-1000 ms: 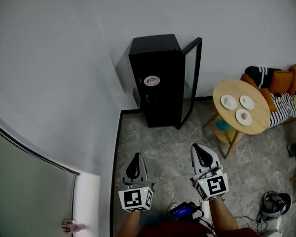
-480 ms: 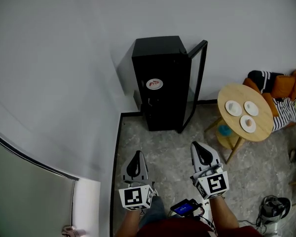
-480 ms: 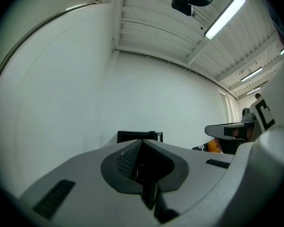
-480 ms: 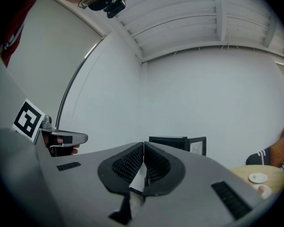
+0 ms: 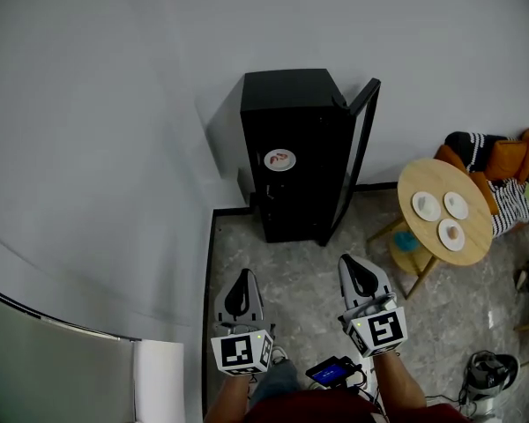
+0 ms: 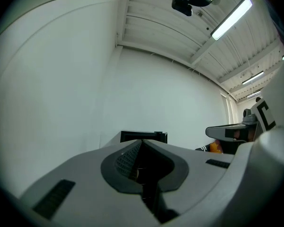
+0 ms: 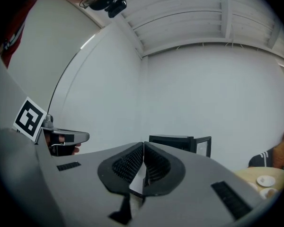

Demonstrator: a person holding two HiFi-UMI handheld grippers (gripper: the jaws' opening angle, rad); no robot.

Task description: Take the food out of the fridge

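A small black fridge (image 5: 295, 152) stands against the white wall, its glass door (image 5: 357, 157) swung open to the right. A round sticker (image 5: 279, 159) shows on its side. The fridge's inside is hidden from the head view. My left gripper (image 5: 242, 280) and right gripper (image 5: 357, 267) are held low over the floor, well short of the fridge, both shut with nothing between the jaws. The fridge (image 6: 143, 136) peeks just over the left jaws in the left gripper view, and the fridge (image 7: 180, 143) with its open door shows beyond the right jaws.
A round wooden table (image 5: 445, 211) with three small plates (image 5: 426, 206) stands right of the fridge, a lower shelf beneath it. A striped cushion and an orange cushion (image 5: 507, 161) lie behind it. A bag (image 5: 487, 373) and cables lie on the floor at lower right.
The view has shifted: the fridge and table now sit lower and farther right in the head view, and the curved grey surface at the left has slid down. Both grippers stay shut.
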